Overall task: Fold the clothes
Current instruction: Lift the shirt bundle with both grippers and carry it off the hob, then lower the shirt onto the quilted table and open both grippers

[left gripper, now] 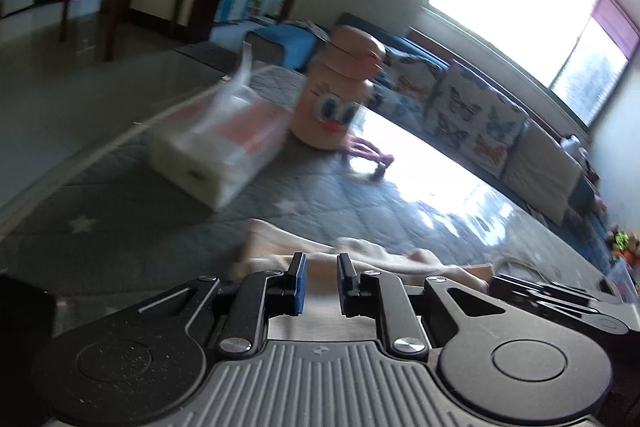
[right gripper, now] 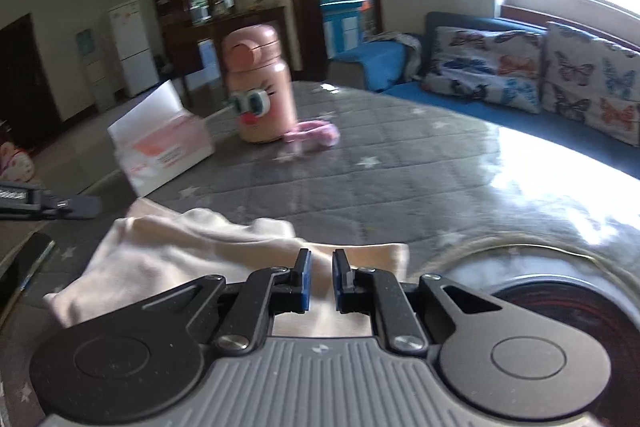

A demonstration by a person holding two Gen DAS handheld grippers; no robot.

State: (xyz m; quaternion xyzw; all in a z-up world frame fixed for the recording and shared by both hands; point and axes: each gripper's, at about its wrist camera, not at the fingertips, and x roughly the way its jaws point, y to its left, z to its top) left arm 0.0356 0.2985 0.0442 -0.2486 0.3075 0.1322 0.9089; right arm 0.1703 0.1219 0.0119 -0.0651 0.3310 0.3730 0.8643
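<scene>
A cream garment (right gripper: 180,247) lies crumpled on the grey star-patterned tabletop (right gripper: 400,167), near its front edge. My right gripper (right gripper: 322,267) hovers over the garment's right end, jaws a narrow gap apart, and nothing shows pinched between the blue pads (right gripper: 306,279). In the left wrist view the same garment (left gripper: 360,259) stretches just past my left gripper (left gripper: 322,267), which is also slightly open over the cloth. The right gripper (left gripper: 560,299) shows low at that view's right. The left gripper (right gripper: 48,205) pokes in at the right wrist view's left edge.
A pink bottle with cartoon eyes (right gripper: 260,87) and its pink strap (right gripper: 316,133) stand at the back of the table beside a tissue box (right gripper: 164,147). A dark round dish with a glass rim (right gripper: 560,287) sits at the front right. A blue sofa with butterfly cushions (right gripper: 520,75) runs behind.
</scene>
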